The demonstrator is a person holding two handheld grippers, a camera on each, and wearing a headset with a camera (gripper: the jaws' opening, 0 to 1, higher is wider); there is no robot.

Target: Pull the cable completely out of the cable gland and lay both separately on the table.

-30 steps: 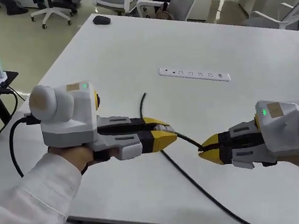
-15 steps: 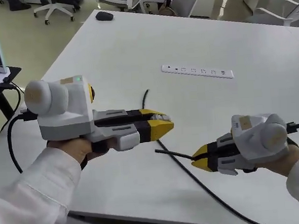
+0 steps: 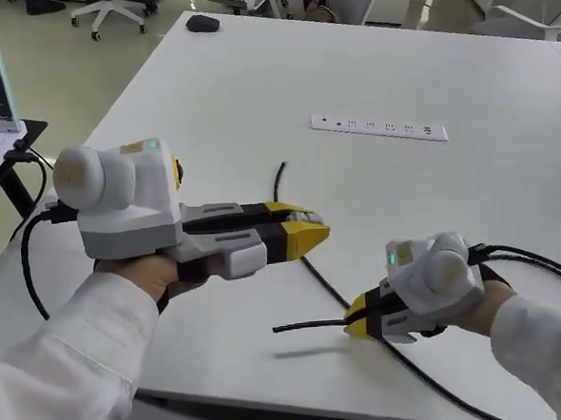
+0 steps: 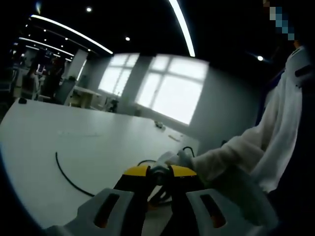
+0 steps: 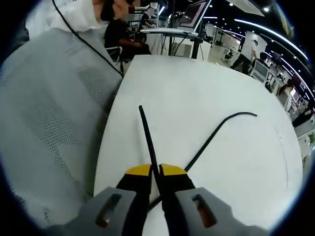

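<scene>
Risk 1: thin black cable (image 3: 307, 325) looks springy, and the right gripper (image 3: 352, 318) holds it low by the counter's (image 3: 254, 88) near edge. Released there, the free end could flick off the edge or land across the other black cable run (image 3: 307, 261) on the counter; can't tell if that's the same cable.

Risk 2: small grey round cable gland (image 4: 160, 171) is pinched only at the fingertips of the left gripper (image 3: 306, 235), up in the air, so it could pop out and roll.

Both sets of fingers are closed, right on cable, left on gland. Cable looks fully out of the gland, w/ its stub end pointing toward the left edge. The two are well apart.
</scene>
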